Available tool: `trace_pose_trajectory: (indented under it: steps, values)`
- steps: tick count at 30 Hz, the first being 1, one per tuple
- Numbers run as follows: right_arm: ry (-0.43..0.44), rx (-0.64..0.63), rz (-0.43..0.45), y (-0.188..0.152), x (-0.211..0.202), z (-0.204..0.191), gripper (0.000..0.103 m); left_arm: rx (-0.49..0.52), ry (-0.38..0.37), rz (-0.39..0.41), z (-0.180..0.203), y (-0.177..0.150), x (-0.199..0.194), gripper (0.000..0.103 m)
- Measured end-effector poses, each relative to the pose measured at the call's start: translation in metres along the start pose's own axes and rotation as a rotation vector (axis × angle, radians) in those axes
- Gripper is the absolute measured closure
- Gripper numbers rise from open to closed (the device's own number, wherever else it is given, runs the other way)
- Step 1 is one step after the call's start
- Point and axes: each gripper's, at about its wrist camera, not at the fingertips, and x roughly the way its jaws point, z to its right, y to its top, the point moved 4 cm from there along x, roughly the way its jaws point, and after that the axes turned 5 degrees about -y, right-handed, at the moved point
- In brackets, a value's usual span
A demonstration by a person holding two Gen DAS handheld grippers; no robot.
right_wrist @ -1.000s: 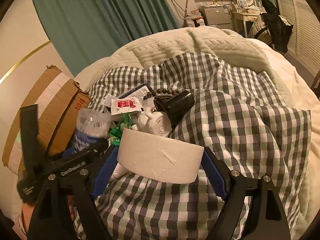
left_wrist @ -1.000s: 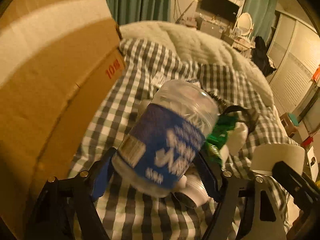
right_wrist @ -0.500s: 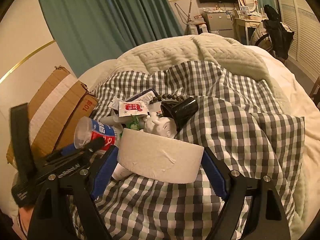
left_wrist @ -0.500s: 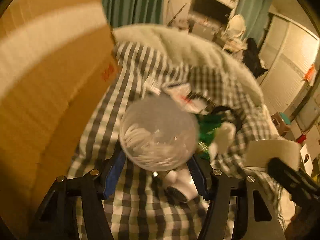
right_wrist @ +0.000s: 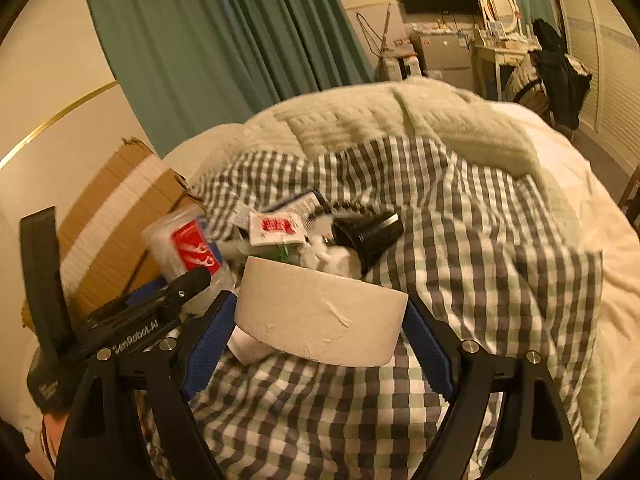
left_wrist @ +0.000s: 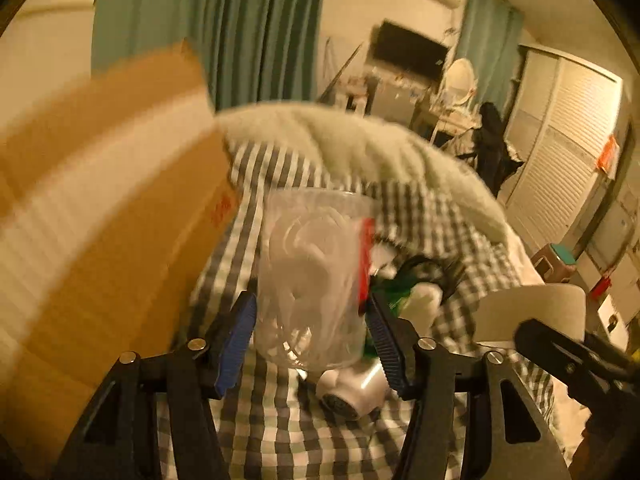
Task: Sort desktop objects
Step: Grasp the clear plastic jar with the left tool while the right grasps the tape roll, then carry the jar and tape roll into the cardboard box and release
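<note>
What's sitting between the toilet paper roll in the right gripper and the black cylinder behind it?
In the right wrist view, a white figurine lies between the toilet paper roll and the black cylinder, partly hidden by the roll.

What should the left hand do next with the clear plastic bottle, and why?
Probably finish the squeeze before carrying. The left gripper is closing its jaws with the clear plastic bottle between them, already above the checked cloth. The cardboard box stands close beside it, a likely destination.

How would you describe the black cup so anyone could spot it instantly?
Start at the checked blanket covering the bed, then find the clutter pile beyond the paper roll. The black cup lies on its side at the pile's right edge, the only dark, glossy item among pale ones.
</note>
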Motion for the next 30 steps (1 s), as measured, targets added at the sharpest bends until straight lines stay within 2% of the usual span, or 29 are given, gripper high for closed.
trace_pose_trajectory:
  steps: [1,2,3,5,7,9,10,13,16,17,18,19,24,27,30]
  values:
    - [0.002,-0.012,0.013,0.005,-0.006,-0.004,0.02,0.017,-0.005,0.023,0.004,0.005,-0.007,0.052]
    - [0.004,-0.02,0.023,0.008,-0.01,-0.007,0.02,0.031,-0.008,0.036,0.007,0.009,-0.013,0.065]
    - [0.007,-0.028,0.033,0.011,-0.015,-0.011,0.02,0.046,-0.005,0.035,0.009,0.013,-0.016,0.066]
    - [0.019,-0.044,0.054,0.018,-0.025,-0.018,0.02,0.05,-0.019,-0.021,0.01,0.016,-0.012,0.065]
    - [0.023,-0.053,0.068,0.022,-0.031,-0.024,0.02,0.013,-0.046,-0.061,0.004,0.01,-0.004,0.06]
    - [0.024,-0.058,0.067,0.021,-0.032,-0.026,0.02,-0.024,-0.054,-0.109,-0.004,-0.002,0.006,0.036]
    - [0.026,-0.058,0.06,0.018,-0.029,-0.027,0.02,-0.035,-0.052,-0.126,-0.007,-0.005,0.011,0.032]
    - [0.03,-0.048,0.035,0.013,-0.021,-0.025,0.02,-0.072,-0.022,-0.199,-0.019,-0.014,0.033,0.03]
    - [0.027,-0.039,0.007,0.008,-0.011,-0.022,0.02,-0.131,0.01,-0.313,-0.033,-0.031,0.056,0.029]
    - [0.026,-0.039,0.003,0.007,-0.01,-0.022,0.02,-0.143,0.007,-0.349,-0.037,-0.038,0.062,0.029]
    - [0.026,-0.039,0.001,0.007,-0.009,-0.021,0.02,-0.137,0.007,-0.353,-0.037,-0.04,0.063,0.032]
    - [0.025,-0.037,0.0,0.006,-0.009,-0.021,0.02,-0.119,-0.001,-0.341,-0.033,-0.041,0.06,0.039]
    - [0.022,-0.044,0.008,0.008,-0.012,-0.022,0.02,-0.085,0.004,-0.279,-0.022,-0.029,0.033,0.04]
    - [0.025,-0.059,0.022,0.013,-0.019,-0.027,0.02,-0.102,-0.041,-0.223,-0.019,-0.005,0.005,0.04]
    - [0.036,-0.08,0.043,0.026,-0.029,-0.035,0.02,-0.096,-0.103,-0.095,-0.015,0.038,-0.045,0.04]
